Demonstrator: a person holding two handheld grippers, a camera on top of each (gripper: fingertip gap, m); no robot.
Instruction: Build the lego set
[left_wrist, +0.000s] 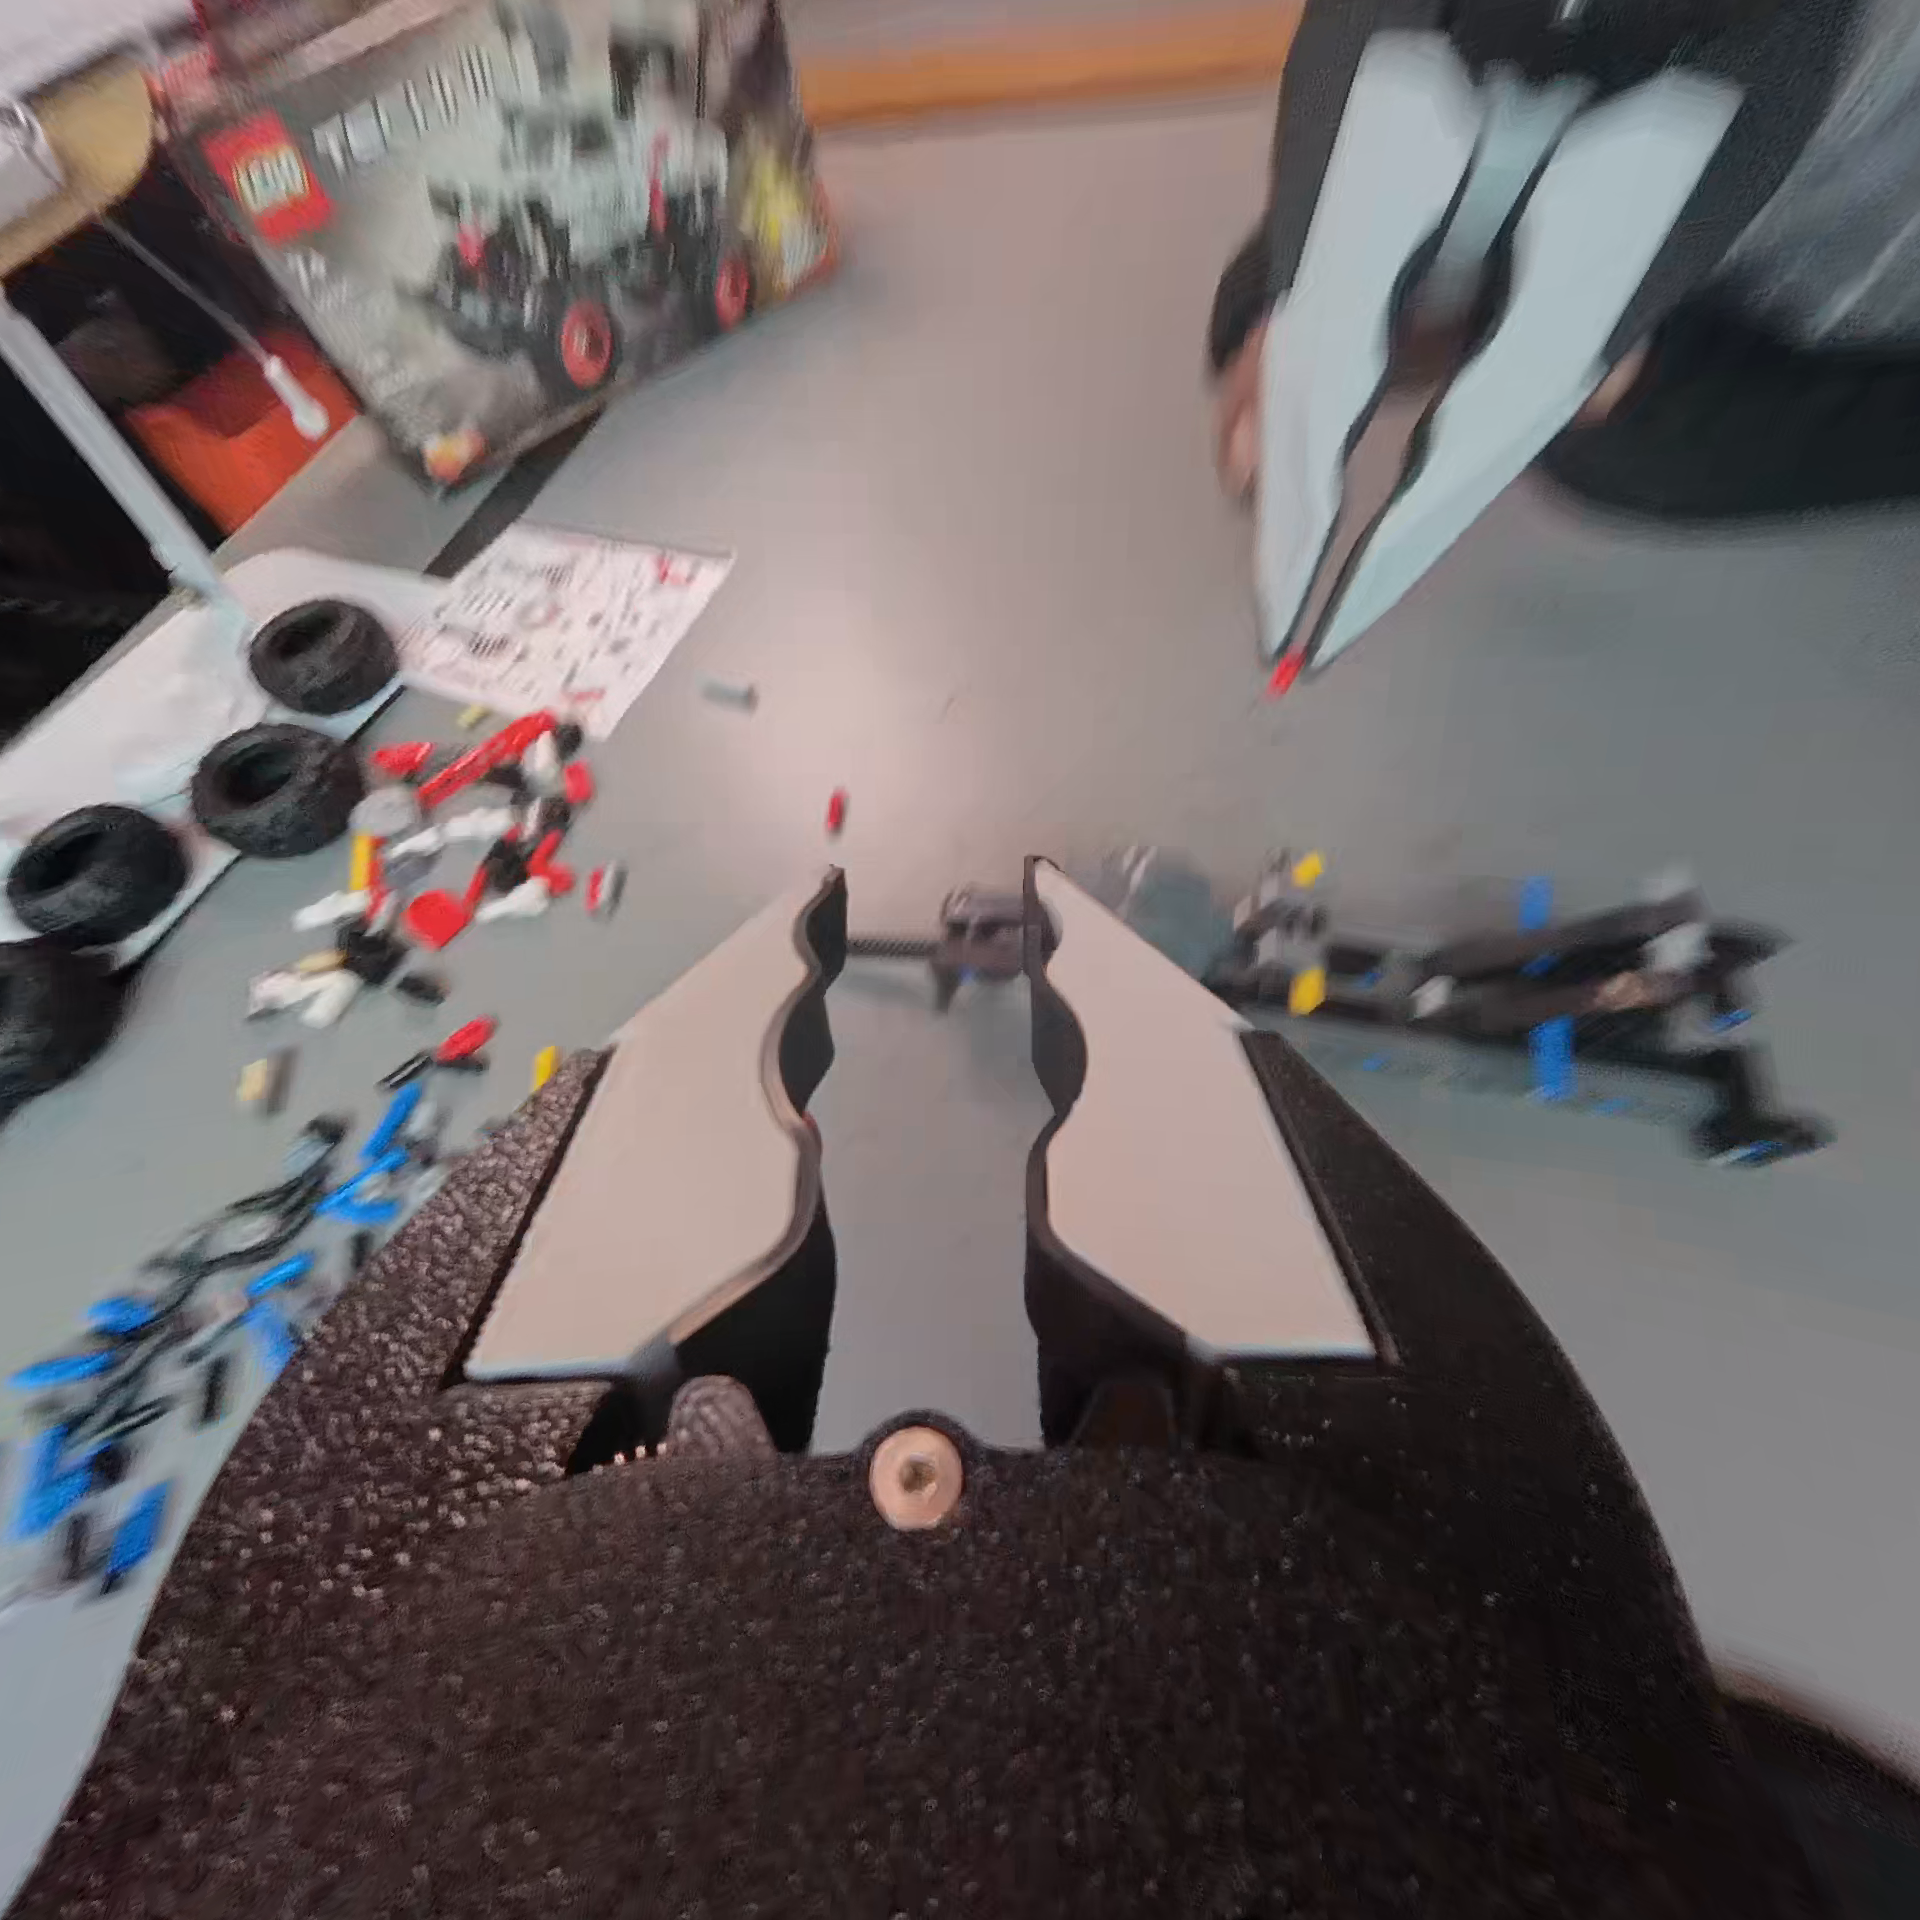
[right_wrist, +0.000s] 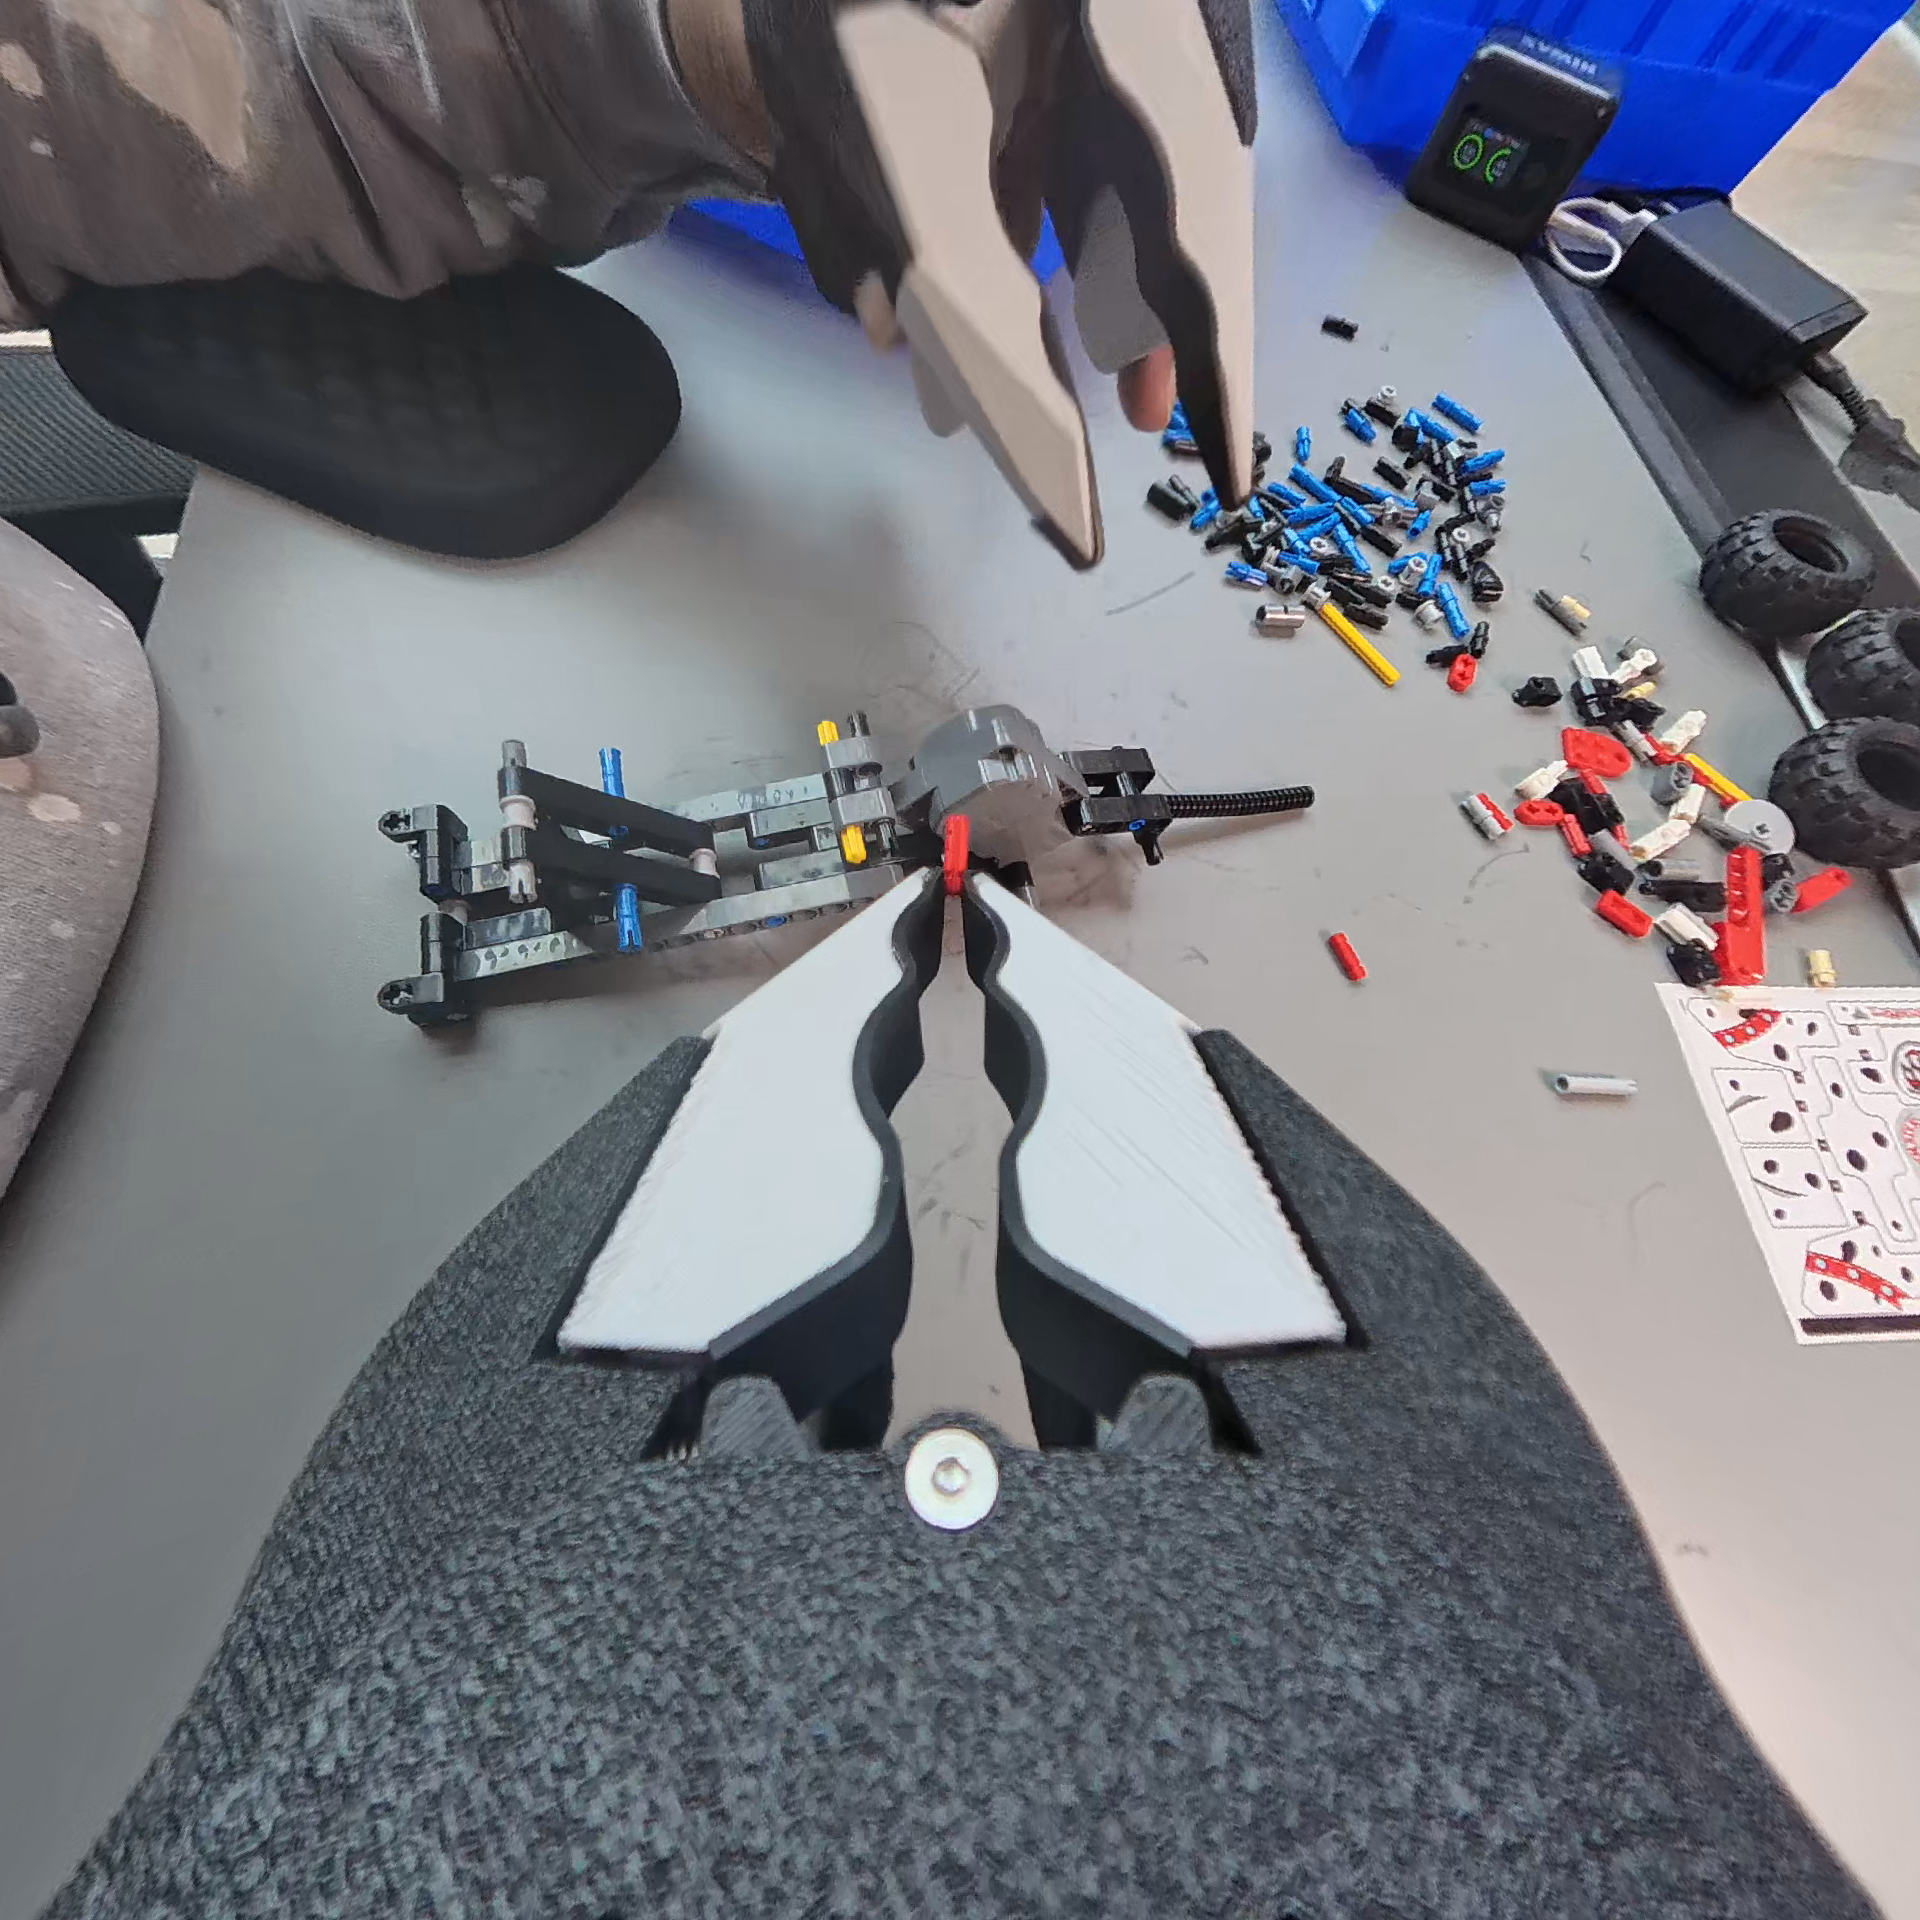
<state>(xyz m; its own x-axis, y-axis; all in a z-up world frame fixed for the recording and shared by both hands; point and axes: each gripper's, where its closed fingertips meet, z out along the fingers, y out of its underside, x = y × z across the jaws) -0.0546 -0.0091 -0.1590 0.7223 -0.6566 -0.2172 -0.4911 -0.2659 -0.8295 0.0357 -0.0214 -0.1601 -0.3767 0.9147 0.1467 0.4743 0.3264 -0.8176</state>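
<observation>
— So what are you holding in your right gripper (right_wrist: 948, 883)?

— Just a small red pin (right_wrist: 954, 844), pinched at the very tips so most of it sticks out free. I hold it that way so the bare end can go into a hole, I think.

— And the frame (right_wrist: 665, 862)?

— It lies flat on the grey table (right_wrist: 1195, 1039), just beyond the pin, with its grey housing (right_wrist: 977, 774) right behind the tips. From this view I cannot tell whether the pin touches it yet.

— Your left gripper (left_wrist: 935, 883)?

— Its jaws stand apart with nothing between them. It hangs over the table on the far side of the frame, near the pile of blue and black pins (right_wrist: 1361, 520), likely ready to steady the frame.

— The rest?

— Red and white parts (right_wrist: 1662, 821), black tyres (right_wrist: 1839, 790) and a sticker sheet (right_wrist: 1808, 1153) sit to the right, well apart from the frame.
</observation>
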